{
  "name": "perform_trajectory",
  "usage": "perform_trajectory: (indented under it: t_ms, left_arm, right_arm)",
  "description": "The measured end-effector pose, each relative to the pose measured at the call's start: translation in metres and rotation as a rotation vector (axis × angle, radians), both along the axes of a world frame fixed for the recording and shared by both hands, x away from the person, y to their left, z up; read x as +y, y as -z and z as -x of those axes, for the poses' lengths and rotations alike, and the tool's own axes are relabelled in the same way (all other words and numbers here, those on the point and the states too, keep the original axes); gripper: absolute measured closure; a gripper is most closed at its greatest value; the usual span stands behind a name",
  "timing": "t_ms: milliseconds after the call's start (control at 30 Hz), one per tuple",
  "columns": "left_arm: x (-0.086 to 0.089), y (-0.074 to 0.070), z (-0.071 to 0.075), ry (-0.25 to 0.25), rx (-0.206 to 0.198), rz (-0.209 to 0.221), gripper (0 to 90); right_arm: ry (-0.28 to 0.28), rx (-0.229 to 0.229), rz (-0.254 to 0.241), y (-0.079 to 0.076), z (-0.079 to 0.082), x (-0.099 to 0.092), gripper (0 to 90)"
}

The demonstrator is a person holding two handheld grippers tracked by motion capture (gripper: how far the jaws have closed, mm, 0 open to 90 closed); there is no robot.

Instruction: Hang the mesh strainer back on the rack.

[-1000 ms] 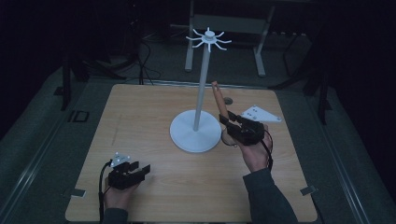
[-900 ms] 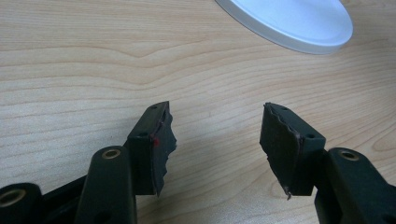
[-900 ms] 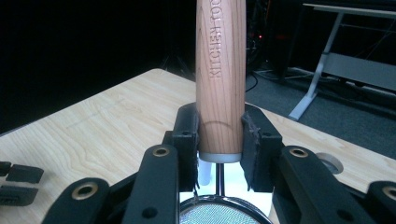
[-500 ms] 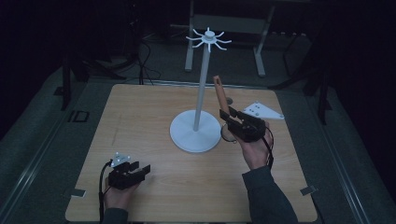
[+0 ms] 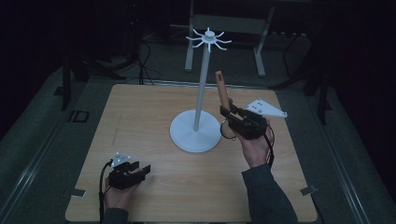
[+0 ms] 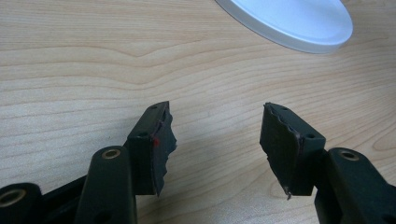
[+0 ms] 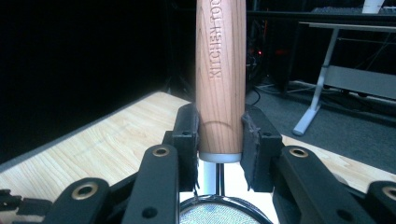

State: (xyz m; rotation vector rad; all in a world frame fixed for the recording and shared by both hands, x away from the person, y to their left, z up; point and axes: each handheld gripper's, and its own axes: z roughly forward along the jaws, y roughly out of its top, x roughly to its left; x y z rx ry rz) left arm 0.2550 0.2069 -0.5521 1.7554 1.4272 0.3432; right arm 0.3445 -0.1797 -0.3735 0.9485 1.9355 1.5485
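A dark room surrounds the pale wooden table (image 5: 154, 121). In the high view, a white hook stand with a round base (image 5: 195, 133) stands mid-table; the right gripper (image 5: 232, 115) holds a small wire-mesh strainer with a wooden handle (image 5: 221, 88) upright beside its pole, likely for hanging on a top hook. The left gripper (image 5: 140, 169) rests at the near edge.

Left gripper view: its 2 jaws are spread apart over bare wood, idle.

Right gripper view: the jaws pinch the handle's lower end, the mesh bowl (image 7: 219, 212) hanging below.
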Motion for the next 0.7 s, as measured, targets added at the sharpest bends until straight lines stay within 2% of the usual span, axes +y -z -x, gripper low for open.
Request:
perform_trajectory:
  t_ms: [700]
  left_arm:
    - [0.000,0.000,0.000,-0.002,-0.002,-0.001,43.6]
  right_arm:
    - [0.000,-0.019,-0.071,-0.012,-0.003,-0.002,69.8]
